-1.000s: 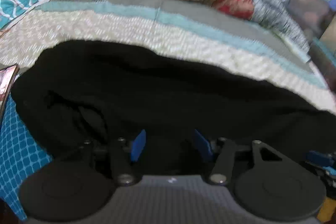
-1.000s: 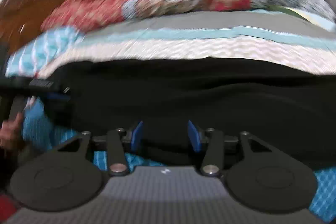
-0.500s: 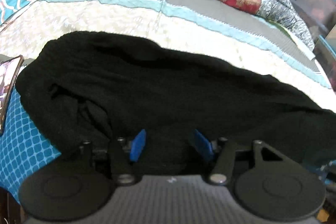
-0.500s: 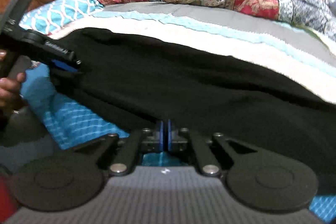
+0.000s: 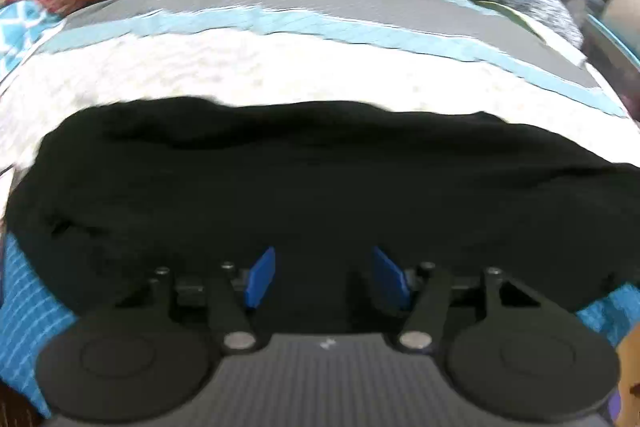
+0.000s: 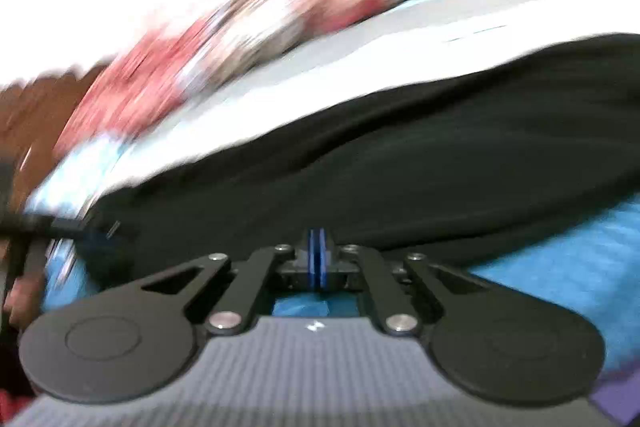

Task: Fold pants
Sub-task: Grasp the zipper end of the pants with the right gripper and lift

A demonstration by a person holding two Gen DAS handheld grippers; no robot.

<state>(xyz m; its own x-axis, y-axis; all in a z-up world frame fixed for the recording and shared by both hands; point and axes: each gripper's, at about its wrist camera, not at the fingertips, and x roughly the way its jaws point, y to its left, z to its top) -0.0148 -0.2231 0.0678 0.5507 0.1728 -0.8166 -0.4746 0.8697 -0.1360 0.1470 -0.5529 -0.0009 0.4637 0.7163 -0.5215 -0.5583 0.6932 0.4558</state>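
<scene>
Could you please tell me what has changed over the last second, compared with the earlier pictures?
The right claw has shut at the near edge of the black fabric pants and swung sideways, blurring its view; a grip is unclear. The left claw is unchanged, open over the pants.

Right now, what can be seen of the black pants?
The black pants are soft, matte cloth lying rumpled across the patterned bedspread, long side running left to right. The left gripper stands open over their near edge. The right gripper is shut at their near hem; blur hides whether cloth is pinched.
</scene>
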